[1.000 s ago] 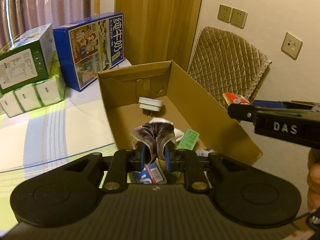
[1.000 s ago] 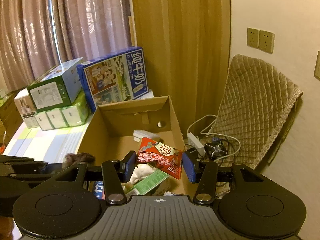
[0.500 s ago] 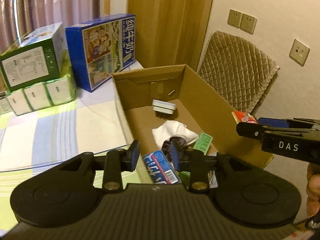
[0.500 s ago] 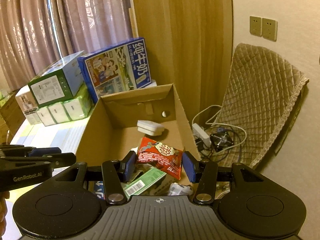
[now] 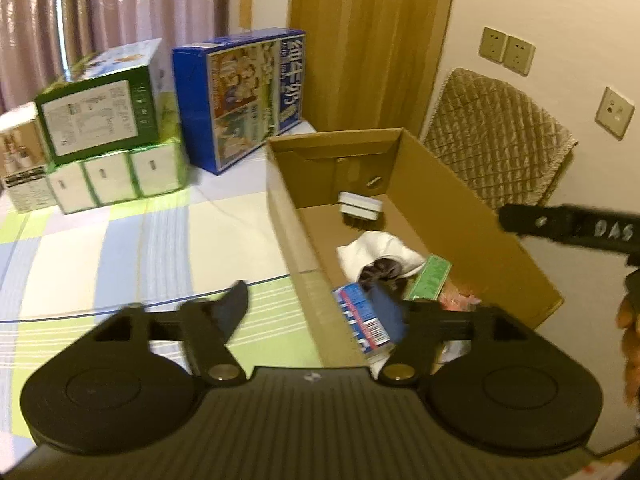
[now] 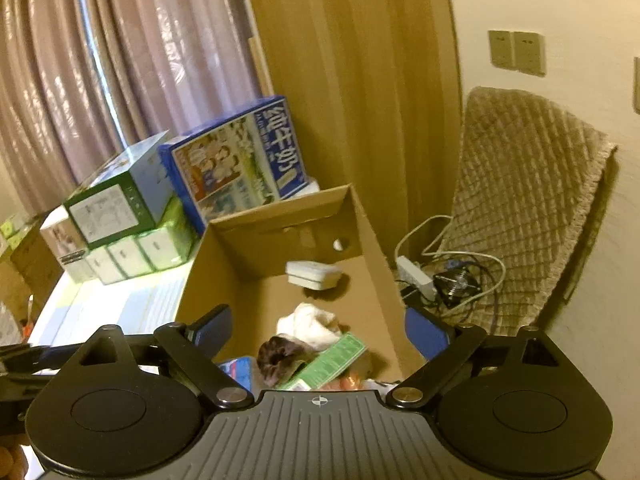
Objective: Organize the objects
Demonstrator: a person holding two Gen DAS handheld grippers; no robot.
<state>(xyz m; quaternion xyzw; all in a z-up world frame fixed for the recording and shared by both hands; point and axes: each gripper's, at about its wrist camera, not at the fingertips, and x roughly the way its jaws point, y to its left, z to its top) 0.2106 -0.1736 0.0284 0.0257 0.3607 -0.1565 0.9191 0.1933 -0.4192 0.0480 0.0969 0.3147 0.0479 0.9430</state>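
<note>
Both hand-held grippers have let go since the earlier frames: the left one gave up its dark scrunchie, the right one its red snack packet, and both jaws now stand wide apart with nothing between them

From the left wrist, the left hand-held gripper (image 5: 314, 314) hangs spread over the near-left wall of the cardboard box (image 5: 500, 248), one finger outside above the striped table (image 5: 120, 240), the other inside; the scrunchie (image 5: 378, 272) lies in the box against a white cloth (image 5: 380, 250), beside a green packet (image 5: 430, 278) and a blue carton (image 5: 358, 316); a white adapter (image 5: 359, 205) sits at the far end; the red packet (image 5: 458, 300) shows only as a blurred reddish patch near the right wall; the right hand-held gripper (image 5: 568, 230) crosses the frame's right edge

From the right wrist, the right hand-held gripper (image 6: 318, 330) is fully spread above the box's near end; scrunchie (image 6: 278, 356), cloth (image 6: 310, 322), green packet (image 6: 332, 360) and adapter (image 6: 314, 274) all rest inside; cables and a power strip (image 6: 414, 274) lie outside by a quilted cushion (image 6: 520, 200)

Judging by this, small loose things are being gathered in the box, and these two drops look done
</note>
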